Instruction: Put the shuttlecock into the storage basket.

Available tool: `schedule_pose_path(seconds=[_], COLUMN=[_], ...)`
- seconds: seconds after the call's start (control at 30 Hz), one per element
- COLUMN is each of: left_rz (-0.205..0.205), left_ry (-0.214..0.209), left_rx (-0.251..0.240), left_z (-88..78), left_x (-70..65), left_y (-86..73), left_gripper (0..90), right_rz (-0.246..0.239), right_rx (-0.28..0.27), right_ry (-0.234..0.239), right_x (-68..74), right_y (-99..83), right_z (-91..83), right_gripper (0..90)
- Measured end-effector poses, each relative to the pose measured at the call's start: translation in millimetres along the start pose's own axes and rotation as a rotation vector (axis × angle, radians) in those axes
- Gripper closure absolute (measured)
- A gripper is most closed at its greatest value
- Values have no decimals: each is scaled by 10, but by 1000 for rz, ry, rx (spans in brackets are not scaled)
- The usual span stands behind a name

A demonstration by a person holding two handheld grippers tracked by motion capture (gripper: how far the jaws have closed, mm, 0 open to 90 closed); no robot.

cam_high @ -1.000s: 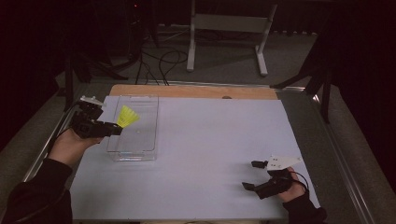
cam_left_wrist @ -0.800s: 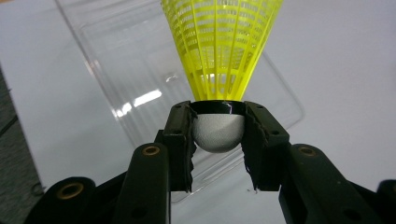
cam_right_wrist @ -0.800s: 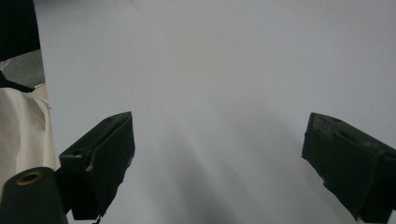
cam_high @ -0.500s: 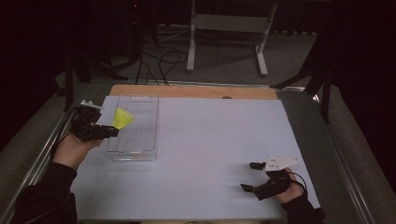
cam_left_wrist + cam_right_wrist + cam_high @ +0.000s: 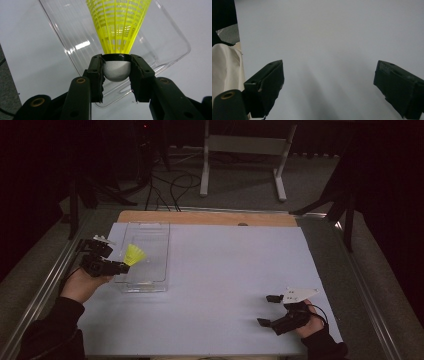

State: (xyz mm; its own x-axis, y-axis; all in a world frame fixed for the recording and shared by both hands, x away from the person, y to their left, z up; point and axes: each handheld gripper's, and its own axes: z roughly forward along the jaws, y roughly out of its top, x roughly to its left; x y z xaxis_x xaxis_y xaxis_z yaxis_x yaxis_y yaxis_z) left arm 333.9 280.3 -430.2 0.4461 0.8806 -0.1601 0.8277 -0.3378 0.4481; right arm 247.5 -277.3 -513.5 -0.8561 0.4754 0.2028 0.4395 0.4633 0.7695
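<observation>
In the high view the left gripper [image 5: 121,267] holds a yellow shuttlecock [image 5: 134,254] over the clear tray [image 5: 156,232] at the table's [image 5: 225,255] left, its own view showing the jaws clamped on the white cork [image 5: 117,70], while the right gripper [image 5: 328,85] view shows jaws spread wide over bare table.

This looks like a lab or a test room, not a home. It is dark all around. A big table [image 5: 210,270] with a white top and metal rails fills the middle. Black cables [image 5: 172,185] lie on the grey floor behind it, near a metal stand [image 5: 242,157].
</observation>
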Motion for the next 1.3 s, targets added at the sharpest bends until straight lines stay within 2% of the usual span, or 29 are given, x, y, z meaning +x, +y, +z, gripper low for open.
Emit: schedule_pose_path(seconds=[0.23, 0.27, 0.47, 0.63, 0.93, 1.07, 1.13, 1.23, 1.3], left_rz=[22, 42, 74, 86, 97, 72, 67, 64, 69], left_ry=[3, 7, 22, 39, 44, 86, 92, 99, 91], left_rx=[35, 52, 111, 145, 155, 144, 151, 143, 137], left_z=[82, 108, 187, 219, 170, 144, 138, 123, 110], left_x=[6, 5, -16, -17, -68, -70, -74, -85, -90], left_y=[-25, -23, -8, 25, 80, 93, 98, 101, 103], left_gripper=[653, 653, 653, 652, 640, 375, 258, 184, 173], right_rz=[3, 3, 7, 7, 12, 11, 9, 10, 10], right_rx=[6, 7, 2, 2, -2, -2, 0, -1, -1], right_ry=[4, 6, 7, 7, 12, 12, 13, 14, 13], right_x=[0, 0, -5, -5, -10, -9, -8, -8, -9], right_y=[-1, -1, -6, -5, -4, 0, 4, 5, 4], right_z=[2, 2, -1, -3, -10, -9, -13, -13, -9], right_gripper=[97, 97, 97, 97, 97, 97, 97, 97, 97])
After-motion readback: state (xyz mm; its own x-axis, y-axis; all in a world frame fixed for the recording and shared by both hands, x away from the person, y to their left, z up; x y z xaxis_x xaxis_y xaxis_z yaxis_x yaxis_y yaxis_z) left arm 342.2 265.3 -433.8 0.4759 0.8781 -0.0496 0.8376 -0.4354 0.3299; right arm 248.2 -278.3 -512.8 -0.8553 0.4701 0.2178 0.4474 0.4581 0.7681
